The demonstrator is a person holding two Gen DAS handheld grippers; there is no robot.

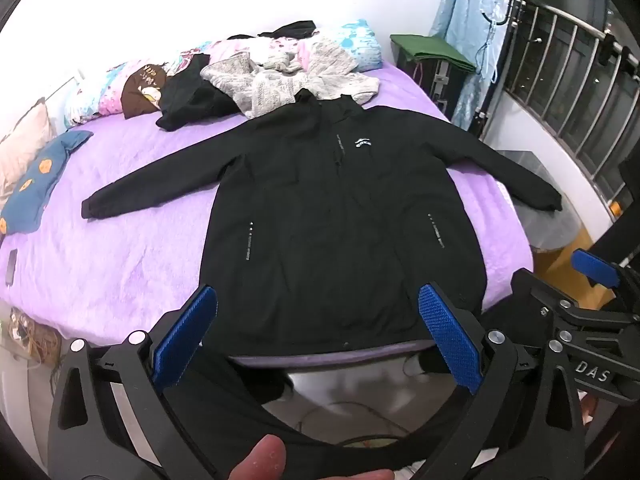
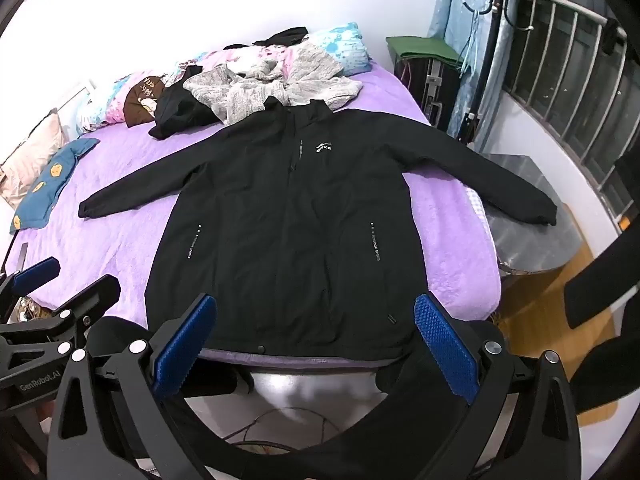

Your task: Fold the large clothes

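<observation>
A black zip jacket [image 1: 340, 220] [image 2: 288, 220] lies flat and front up on the purple bedspread [image 1: 120, 248] [image 2: 112, 232]. Both sleeves are spread out to the sides, and its hem runs along the bed's near edge. My left gripper [image 1: 318, 322] is open, its blue pads [image 1: 188, 332] standing wide apart just short of the hem and touching nothing. Beside it on the right, my right gripper [image 2: 316, 322] is open too and holds nothing. The jacket's right cuff [image 2: 540, 210] hangs past the bed's side edge.
A grey knit sweater [image 1: 288, 76], a crumpled black garment [image 1: 188, 96] and pillows [image 1: 112, 88] lie beyond the collar. A blue cushion [image 1: 36, 184] sits at the left. Right of the bed are a green-topped stand [image 1: 432, 52], a curtain, window bars and wooden floor [image 2: 560, 300].
</observation>
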